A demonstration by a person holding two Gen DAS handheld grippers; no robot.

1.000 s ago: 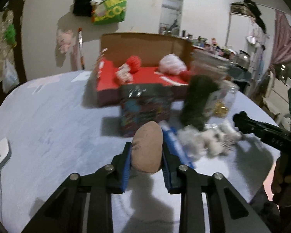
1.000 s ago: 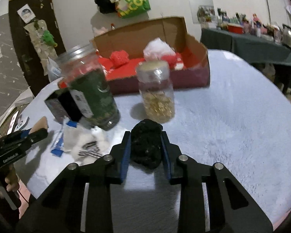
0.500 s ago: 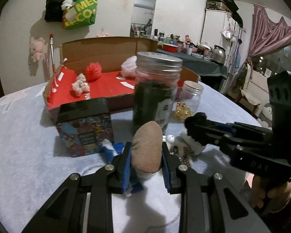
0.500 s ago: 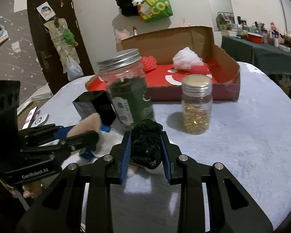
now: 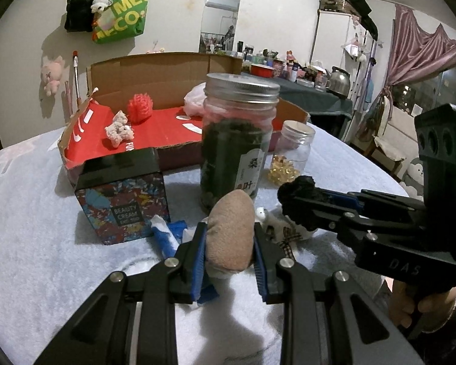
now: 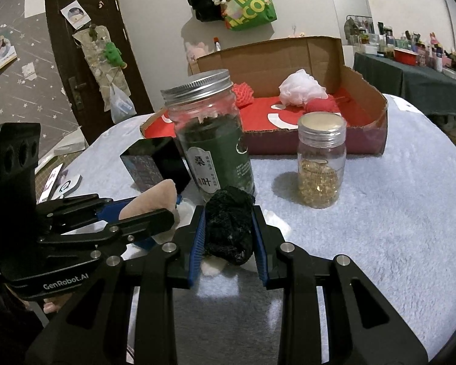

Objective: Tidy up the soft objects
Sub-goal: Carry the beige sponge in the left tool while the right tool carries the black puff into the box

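Tan plush (image 5: 230, 231) sat pinched between my left gripper's (image 5: 228, 252) blue pads, the jaws closed in on its sides. My right gripper (image 6: 228, 237) was clamped the same way on a black fuzzy lump (image 6: 229, 224), jaws drawn in tight around it. Both loads hung just above the table (image 6: 395, 213) near its front edge, and the two grippers were close together, the right one's tip (image 5: 298, 191) showing beside the plush in the left view.

Under and between them lay a small white toy (image 5: 276, 222) with a checked bow, and a blue packet (image 5: 167, 237), both on the table. Just behind stood a tall jar (image 5: 235, 140) of dark leaves with a metal lid, a patterned tin (image 5: 121, 194) to its left and a small jar (image 6: 320, 164) of golden capsules to its right, apart from it.

Farther back, toward the far edge, the open box (image 6: 364, 115) with a red floor held a red pom (image 5: 140, 106), a small pale toy (image 5: 118, 127), a white puff (image 6: 301, 86) and a red ball (image 6: 320, 105) touching that puff.
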